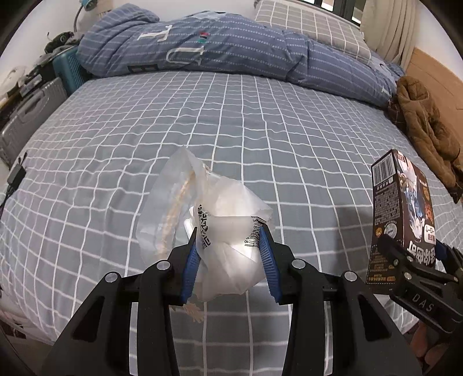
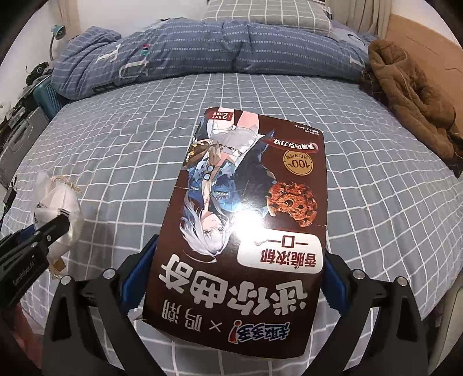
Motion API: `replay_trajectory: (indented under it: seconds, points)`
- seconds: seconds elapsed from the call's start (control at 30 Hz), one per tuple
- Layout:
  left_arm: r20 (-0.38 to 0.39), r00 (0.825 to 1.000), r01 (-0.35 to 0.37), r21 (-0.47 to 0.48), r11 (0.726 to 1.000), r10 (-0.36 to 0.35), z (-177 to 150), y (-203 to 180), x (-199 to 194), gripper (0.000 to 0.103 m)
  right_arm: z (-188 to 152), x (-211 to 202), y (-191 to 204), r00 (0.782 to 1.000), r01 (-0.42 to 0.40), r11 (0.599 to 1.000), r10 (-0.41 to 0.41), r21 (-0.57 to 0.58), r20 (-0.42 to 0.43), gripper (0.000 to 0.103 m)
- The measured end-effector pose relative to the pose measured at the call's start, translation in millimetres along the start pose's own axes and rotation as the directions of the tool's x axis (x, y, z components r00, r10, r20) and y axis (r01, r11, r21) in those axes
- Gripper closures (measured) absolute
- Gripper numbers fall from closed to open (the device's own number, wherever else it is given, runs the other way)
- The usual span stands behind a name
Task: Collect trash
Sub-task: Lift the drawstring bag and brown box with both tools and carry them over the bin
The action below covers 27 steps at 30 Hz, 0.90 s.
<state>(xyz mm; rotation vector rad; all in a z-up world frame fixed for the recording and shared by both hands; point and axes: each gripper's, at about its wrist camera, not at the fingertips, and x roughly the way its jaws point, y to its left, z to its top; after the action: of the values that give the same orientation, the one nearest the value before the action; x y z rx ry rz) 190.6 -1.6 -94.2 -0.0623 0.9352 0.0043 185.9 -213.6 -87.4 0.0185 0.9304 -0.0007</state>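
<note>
My left gripper (image 1: 230,235) is shut on a crumpled white plastic wrapper (image 1: 214,219), held above the grey checked bed sheet (image 1: 115,150); its blue pads press on both sides of it. The same wrapper (image 2: 58,202) and left gripper (image 2: 65,221) appear at the left in the right wrist view. My right gripper (image 2: 240,260) is shut on a dark brown cookie box (image 2: 249,219), its blue pads against the box's two long edges. That cookie box (image 1: 399,214) stands upright in the right gripper (image 1: 412,243) at the right edge of the left wrist view, also above the bed.
A folded blue quilt (image 1: 220,52) lies across the far side of the bed, with a grey checked pillow (image 1: 312,26) behind it. A brown jacket (image 1: 422,124) lies at the right edge. A silver suitcase (image 1: 26,121) and a teal crate (image 1: 68,68) stand left of the bed.
</note>
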Motion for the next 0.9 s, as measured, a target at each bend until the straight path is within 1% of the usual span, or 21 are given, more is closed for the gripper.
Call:
replay_trajectory:
  seconds: [0.47,0.9]
  points:
    - [0.012,1.000,0.019,-0.021,1.000,-0.019,-31.3,-0.4,-49.0,0.064,-29.8,-47.4,-1.2,1.000,0.015,1.000,-0.015,-0.022,0.010,0.011]
    - [0.031,0.999,0.041,-0.016,0.999,-0.040,-56.7,-9.8,-90.8,0.064,-51.3,-98.2,-7.3,0.999,0.008,1.000,-0.007,-0.014,0.036,0.011]
